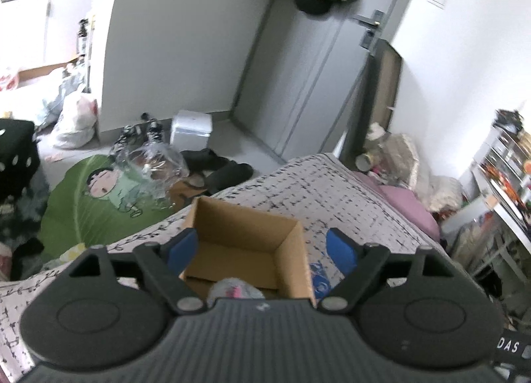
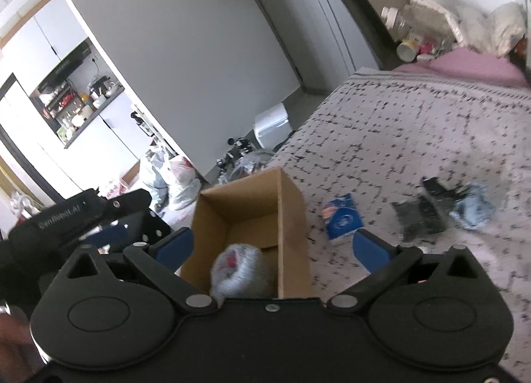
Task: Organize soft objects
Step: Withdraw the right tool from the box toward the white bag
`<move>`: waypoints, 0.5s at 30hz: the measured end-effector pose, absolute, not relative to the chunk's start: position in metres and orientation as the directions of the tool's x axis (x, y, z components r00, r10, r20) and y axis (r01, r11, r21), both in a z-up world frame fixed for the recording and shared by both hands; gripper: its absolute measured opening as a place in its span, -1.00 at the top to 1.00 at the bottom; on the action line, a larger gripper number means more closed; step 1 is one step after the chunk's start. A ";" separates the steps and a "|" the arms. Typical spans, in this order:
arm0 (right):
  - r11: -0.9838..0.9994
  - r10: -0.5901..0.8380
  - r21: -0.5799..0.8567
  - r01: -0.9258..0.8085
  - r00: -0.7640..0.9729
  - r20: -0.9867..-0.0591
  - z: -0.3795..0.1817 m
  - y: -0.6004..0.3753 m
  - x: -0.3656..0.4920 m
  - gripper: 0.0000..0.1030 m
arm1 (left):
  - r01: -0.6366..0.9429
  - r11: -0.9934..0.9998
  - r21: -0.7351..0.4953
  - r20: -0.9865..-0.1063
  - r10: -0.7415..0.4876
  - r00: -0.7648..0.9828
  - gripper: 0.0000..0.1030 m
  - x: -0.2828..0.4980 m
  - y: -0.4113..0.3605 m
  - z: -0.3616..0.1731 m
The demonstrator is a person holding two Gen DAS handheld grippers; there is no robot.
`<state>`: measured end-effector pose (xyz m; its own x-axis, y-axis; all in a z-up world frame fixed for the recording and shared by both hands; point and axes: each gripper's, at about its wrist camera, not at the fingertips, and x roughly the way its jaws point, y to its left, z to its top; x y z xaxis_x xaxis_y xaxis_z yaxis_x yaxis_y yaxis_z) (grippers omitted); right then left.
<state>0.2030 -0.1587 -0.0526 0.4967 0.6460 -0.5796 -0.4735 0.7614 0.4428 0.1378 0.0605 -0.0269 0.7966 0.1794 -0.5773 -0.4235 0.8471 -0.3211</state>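
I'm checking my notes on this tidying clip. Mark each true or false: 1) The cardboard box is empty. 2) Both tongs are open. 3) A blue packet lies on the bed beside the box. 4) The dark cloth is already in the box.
1) False: a pale bundle lies inside the cardboard box.
2) True: the left tongs and right tongs both stand open, holding nothing.
3) True: the blue packet lies on the bed beside the box.
4) False: the dark cloth lies on the bed, apart from the box.
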 end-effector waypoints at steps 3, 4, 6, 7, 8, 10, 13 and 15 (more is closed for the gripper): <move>0.774 0.631 0.426 -0.468 0.517 -0.579 -0.051 -0.173 0.199 -1.00 | -0.392 0.864 -0.315 -0.560 0.164 0.812 -0.72 0.136 0.050 -0.026; 0.778 0.627 0.425 -0.464 0.521 -0.579 -0.051 -0.177 0.198 -1.00 | -0.380 0.872 -0.309 -0.556 0.158 0.816 -0.73 0.137 0.046 -0.025; 0.783 0.621 0.422 -0.457 0.528 -0.580 -0.050 -0.186 0.196 -1.00 | -0.359 0.885 -0.296 -0.553 0.147 0.820 -0.73 0.138 0.040 -0.025; 0.783 0.621 0.420 -0.459 0.529 -0.579 -0.050 -0.190 0.196 -1.00 | -0.353 0.889 -0.291 -0.553 0.145 0.820 -0.73 0.139 0.037 -0.024; 0.783 0.621 0.417 -0.462 0.529 -0.579 -0.051 -0.195 0.194 -1.00 | -0.347 0.893 -0.288 -0.553 0.141 0.821 -0.73 0.139 0.035 -0.024; 0.792 0.609 0.404 -0.459 0.539 -0.582 -0.051 -0.205 0.192 -1.00 | -0.330 0.901 -0.280 -0.545 0.134 0.828 -0.73 0.139 0.029 -0.023; 0.806 0.590 0.371 -0.461 0.564 -0.578 -0.049 -0.219 0.191 -1.00 | -0.320 0.911 -0.260 -0.525 0.144 0.839 -0.73 0.138 0.020 -0.021; 0.819 0.569 0.331 -0.469 0.587 -0.576 -0.048 -0.228 0.191 -1.00 | -0.311 0.917 -0.251 -0.524 0.141 0.840 -0.76 0.139 0.015 -0.021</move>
